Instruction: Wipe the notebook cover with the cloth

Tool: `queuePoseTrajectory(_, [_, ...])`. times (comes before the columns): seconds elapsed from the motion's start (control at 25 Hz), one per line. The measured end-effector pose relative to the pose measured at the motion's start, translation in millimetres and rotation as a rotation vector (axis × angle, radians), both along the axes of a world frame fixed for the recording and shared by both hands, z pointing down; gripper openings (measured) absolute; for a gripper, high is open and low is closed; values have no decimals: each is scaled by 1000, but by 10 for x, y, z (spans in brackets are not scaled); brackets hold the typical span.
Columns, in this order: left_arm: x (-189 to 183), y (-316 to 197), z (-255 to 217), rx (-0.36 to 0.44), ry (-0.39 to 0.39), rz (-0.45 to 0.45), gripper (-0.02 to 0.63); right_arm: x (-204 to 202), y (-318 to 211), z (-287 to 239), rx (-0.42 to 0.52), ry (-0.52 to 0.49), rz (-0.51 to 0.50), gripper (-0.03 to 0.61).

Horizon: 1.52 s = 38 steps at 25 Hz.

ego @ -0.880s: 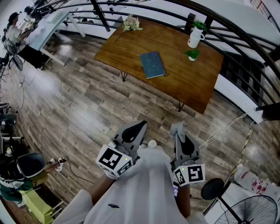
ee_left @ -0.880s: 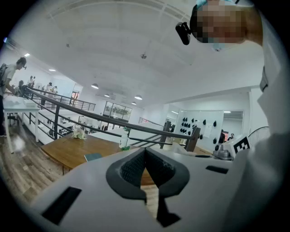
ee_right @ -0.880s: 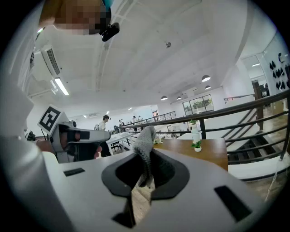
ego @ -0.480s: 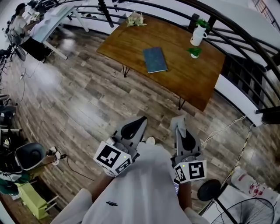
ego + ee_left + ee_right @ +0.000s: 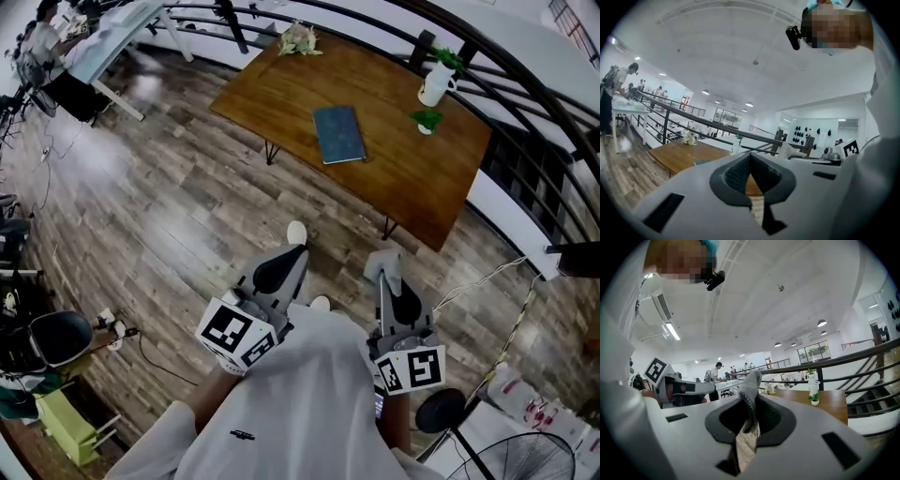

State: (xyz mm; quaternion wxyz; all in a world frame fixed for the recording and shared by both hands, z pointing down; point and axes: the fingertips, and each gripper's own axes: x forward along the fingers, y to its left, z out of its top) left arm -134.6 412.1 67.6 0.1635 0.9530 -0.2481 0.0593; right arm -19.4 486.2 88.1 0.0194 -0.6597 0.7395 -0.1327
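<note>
A dark blue notebook (image 5: 339, 134) lies flat on the brown wooden table (image 5: 394, 178), far ahead of both grippers. My left gripper (image 5: 284, 262) is held close to the body over the wooden floor; in the left gripper view its jaws (image 5: 750, 157) stand shut with nothing between them. My right gripper (image 5: 386, 270) is beside it, shut on a grey cloth (image 5: 750, 390) that sticks up between the pads. The table's edge (image 5: 679, 157) shows low in the left gripper view.
On the table stand a white vase with a plant (image 5: 435, 82), a small green plant (image 5: 427, 120) and a flower bunch (image 5: 300, 39). A black railing (image 5: 525, 103) curves behind it. A white desk (image 5: 108, 42) is far left, a fan (image 5: 511, 459) at bottom right.
The table and notebook have shifted slightly right and nearer in the head view. A shoe tip has come forward on the floor ahead of the grippers. Both grippers stay shut at the body.
</note>
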Motion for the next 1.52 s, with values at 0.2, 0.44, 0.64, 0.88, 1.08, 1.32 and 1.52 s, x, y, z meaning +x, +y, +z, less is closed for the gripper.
queuePoseTrajectory(0.2, [157, -548, 114, -28, 17, 21, 18, 151, -512, 1, -18, 36, 31, 40])
queuePoseTrajectory(0.44, [321, -1479, 6, -49, 56, 32, 18, 237, -1448, -152, -29, 26, 19, 41])
queuePoseTrajectory(0.64, [423, -2246, -121, -45, 73, 42, 18, 326, -2288, -289, -21, 40, 23, 41])
queuePoseTrajectory(0.88, [441, -2911, -154, -36, 77, 47, 18, 479, -3033, -338, -20, 55, 38, 41])
queuePoseTrajectory(1.08, [510, -3216, -25, -55, 38, 44, 18, 557, -3378, -300, -46, 53, 4, 43])
queuePoseTrajectory(1.32, [749, -3389, 45, -69, 5, 4, 18, 811, -3615, -225, -75, 51, -65, 43])
queuePoseTrajectory(1.52, [922, -3424, 120, -92, -11, -37, 18, 1020, -3812, -66, -111, 59, -124, 43])
